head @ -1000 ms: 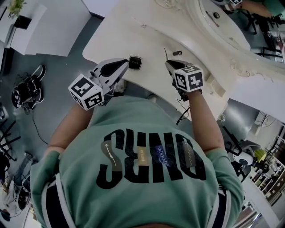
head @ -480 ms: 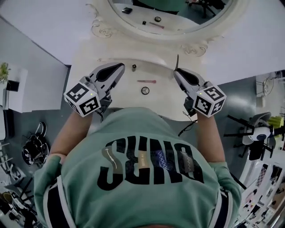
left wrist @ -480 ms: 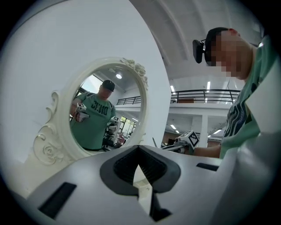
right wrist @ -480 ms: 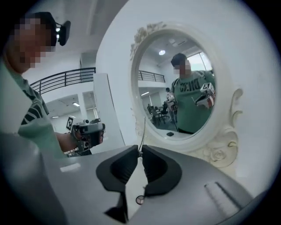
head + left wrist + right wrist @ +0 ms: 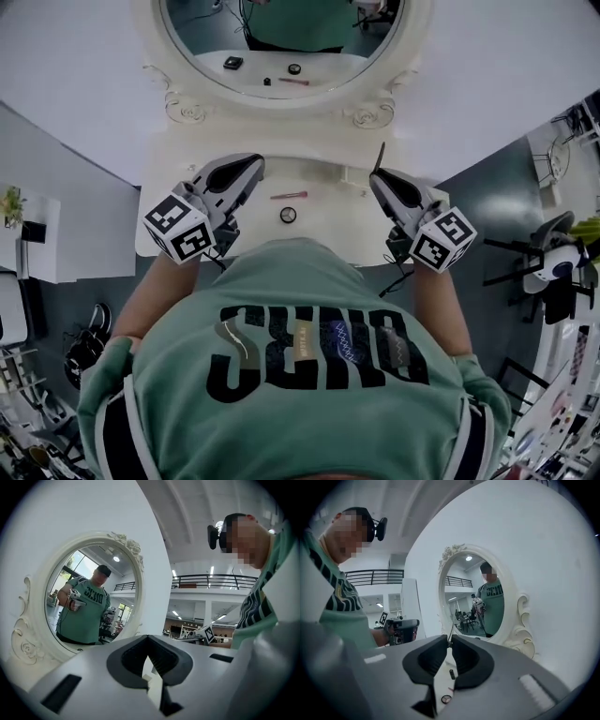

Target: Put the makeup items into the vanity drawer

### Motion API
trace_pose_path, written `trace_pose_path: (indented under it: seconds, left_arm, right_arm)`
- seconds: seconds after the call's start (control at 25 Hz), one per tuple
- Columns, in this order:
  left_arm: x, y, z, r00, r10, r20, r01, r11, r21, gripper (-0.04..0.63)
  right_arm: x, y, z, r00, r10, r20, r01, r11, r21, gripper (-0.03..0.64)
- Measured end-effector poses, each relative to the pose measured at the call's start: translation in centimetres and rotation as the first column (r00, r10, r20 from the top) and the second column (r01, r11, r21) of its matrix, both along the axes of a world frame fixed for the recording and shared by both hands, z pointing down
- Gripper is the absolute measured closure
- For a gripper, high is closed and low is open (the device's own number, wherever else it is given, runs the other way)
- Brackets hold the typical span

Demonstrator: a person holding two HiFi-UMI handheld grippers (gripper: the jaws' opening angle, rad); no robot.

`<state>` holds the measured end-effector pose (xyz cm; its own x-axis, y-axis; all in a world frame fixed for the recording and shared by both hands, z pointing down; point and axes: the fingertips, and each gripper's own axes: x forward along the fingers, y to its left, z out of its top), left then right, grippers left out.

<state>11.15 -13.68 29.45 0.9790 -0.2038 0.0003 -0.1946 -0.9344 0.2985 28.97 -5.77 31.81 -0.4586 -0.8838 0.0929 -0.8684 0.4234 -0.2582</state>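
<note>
In the head view, the task is judged to be at an early stage. A pink stick [image 5: 289,195] and a round compact [image 5: 288,216] are seen lying on the white desk [image 5: 323,173] below the mirror [image 5: 281,37], between the two tools. The drawer is not shown, so nothing can be counted as stowed. The left tool [image 5: 254,165] and the right tool [image 5: 376,176] are held above the near part of the desk, one on either side of those items, both roughly level and pointed toward the mirror. A thin dark stick [image 5: 380,155], possibly a brush or liner though it is too fine to be sure, is seen rising from the tip of the right tool. In the left gripper view, the jaws of the left tool are found closed tip to tip with nothing between them, and the mirror is faced at an angle. In the right gripper view, the right tool's jaws are clamped on the thin dark stick, which shows only as a fine line standing up from the tips. Below them, on the desk and apart from the jaws, a small dark cylinder [image 5: 451,673] and the round compact are made out. What is left is taken to be the stowing of the held stick and of every piece lying on the desk.
</note>
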Motion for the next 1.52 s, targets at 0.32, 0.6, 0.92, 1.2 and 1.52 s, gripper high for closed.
trace_pose_path:
  seconds: [0.32,0.6,0.92,1.2,1.52]
  left_arm:
    - [-0.2,-0.5,0.4,1.000,-0.017,0.007,0.017,1.000,-0.006,0.592]
    - [-0.7,-0.8,0.2,1.000,-0.031,0.005,0.031,0.999,-0.012,0.592]
    - [0.6,-1.1,1.3,1.000,-0.006,0.023,0.007,0.999,-0.034,0.592]
    - [5.9,-2.4,3.8,0.996,0.068,0.053,-0.066,0.996,-0.053,0.592]
    - [13.8,-2.2,11.3,0.979,0.166,0.120,-0.150,0.980,-0.130,0.592]
  right_arm:
    - [-0.2,-1.1,-0.6,1.000,-0.027,-0.004,0.027,0.999,0.028,0.572]
    - [-0.4,-1.6,-0.5,0.999,-0.040,-0.012,0.040,0.999,0.024,0.574]
    - [0.7,-2.4,0.2,0.995,-0.038,-0.095,0.038,0.999,-0.002,0.572]
    - [5.4,-4.6,3.1,0.966,-0.031,-0.256,0.007,0.996,-0.093,0.572]
    - [11.4,-5.2,15.1,0.884,-0.127,-0.450,-0.026,0.947,-0.319,0.572]
